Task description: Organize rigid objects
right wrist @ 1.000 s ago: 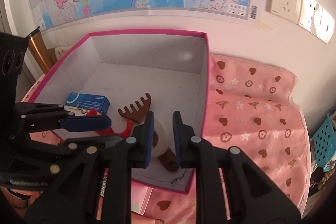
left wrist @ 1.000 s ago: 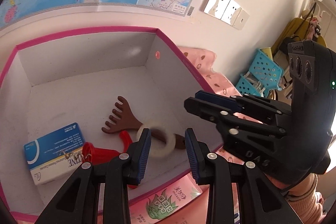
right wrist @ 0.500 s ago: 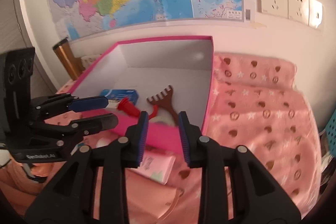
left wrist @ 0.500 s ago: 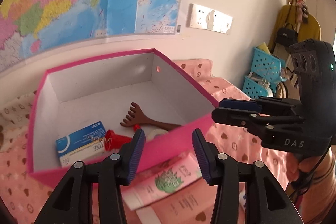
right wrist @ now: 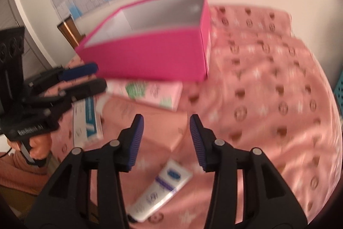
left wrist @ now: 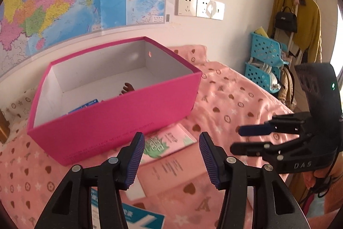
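The pink bin (left wrist: 115,121) stands on the bed, and its front wall hides most of what is inside. Only a brown rake tip (left wrist: 128,87) and a blue-white box edge (left wrist: 90,103) show over the rim. A pink carton (left wrist: 169,141) lies in front of the bin, with a blue-white box (right wrist: 88,121) and a white tube (right wrist: 163,186) nearer. My left gripper (left wrist: 170,143) hangs over the carton, its jaws opening with nothing between them. My right gripper (right wrist: 166,126) hovers above the bedspread beyond the tube, its jaws also opening and empty.
A pink patterned bedspread (right wrist: 268,100) covers the bed. Blue plastic baskets (left wrist: 265,50) stand at the right, with a yellow coat (left wrist: 308,20) and a black bag hanging behind them. A map and wall sockets (left wrist: 199,5) are on the wall beyond the bin.
Both grippers have drawn back from above the bin's inside to the near side of it. Their jaws have widened. The bin's front wall now hides most of its contents.
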`<state>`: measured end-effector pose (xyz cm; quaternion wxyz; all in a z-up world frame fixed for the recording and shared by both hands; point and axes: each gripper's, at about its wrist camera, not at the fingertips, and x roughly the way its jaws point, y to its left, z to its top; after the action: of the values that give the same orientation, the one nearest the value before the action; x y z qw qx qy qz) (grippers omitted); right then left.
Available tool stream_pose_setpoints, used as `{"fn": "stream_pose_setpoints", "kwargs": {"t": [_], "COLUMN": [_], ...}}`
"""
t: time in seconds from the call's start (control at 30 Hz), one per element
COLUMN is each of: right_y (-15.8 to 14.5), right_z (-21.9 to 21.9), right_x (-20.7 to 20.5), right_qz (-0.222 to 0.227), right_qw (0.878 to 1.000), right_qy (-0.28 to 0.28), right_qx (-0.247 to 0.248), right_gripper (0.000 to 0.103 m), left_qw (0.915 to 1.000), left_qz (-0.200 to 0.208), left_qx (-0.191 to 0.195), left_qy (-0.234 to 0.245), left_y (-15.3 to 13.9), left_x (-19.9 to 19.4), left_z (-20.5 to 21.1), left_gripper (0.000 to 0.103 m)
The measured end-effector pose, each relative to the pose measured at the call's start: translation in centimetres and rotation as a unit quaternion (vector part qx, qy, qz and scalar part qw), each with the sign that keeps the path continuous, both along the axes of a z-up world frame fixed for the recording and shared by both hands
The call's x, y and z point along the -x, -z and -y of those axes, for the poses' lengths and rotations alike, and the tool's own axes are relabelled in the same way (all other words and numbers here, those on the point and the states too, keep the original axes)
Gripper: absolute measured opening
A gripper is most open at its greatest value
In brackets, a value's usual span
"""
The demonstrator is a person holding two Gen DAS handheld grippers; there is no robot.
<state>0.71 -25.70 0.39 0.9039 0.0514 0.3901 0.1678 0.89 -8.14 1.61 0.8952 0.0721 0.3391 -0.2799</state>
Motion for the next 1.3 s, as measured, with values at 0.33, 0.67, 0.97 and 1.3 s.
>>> {"fn": "stream_pose_setpoints", "kwargs": {"t": [0.33,0.67,0.97,1.3], "right_y": [3.8,4.5,4.7,3.9], "right_z": [1.1,-0.4,-1.9,-1.7], "right_x": [2.8,4.3,4.4,3.4], "right_qz": [-0.076,-0.083,-0.057,-0.033], "right_qw": [0.997,0.996,0.996,0.999], "right_qy": [0.028,0.017,0.008,-0.001], "right_qx": [0.017,0.025,0.066,0.035], "right_gripper": [0.055,0.057,0.042,0.032], "left_qw": [0.9998,0.9997,0.9993,0.9984], "left_qz": [-0.014,-0.022,-0.036,-0.052], "left_qx": [-0.003,-0.003,-0.004,-0.009], "left_qy": [0.012,0.01,0.01,0.02], "left_y": [1.5,2.0,2.8,3.7], "left_x": [1.7,1.9,2.1,2.0], "left_z": [0.3,0.1,0.0,0.2], "left_gripper": [0.054,0.054,0.054,0.054]}}
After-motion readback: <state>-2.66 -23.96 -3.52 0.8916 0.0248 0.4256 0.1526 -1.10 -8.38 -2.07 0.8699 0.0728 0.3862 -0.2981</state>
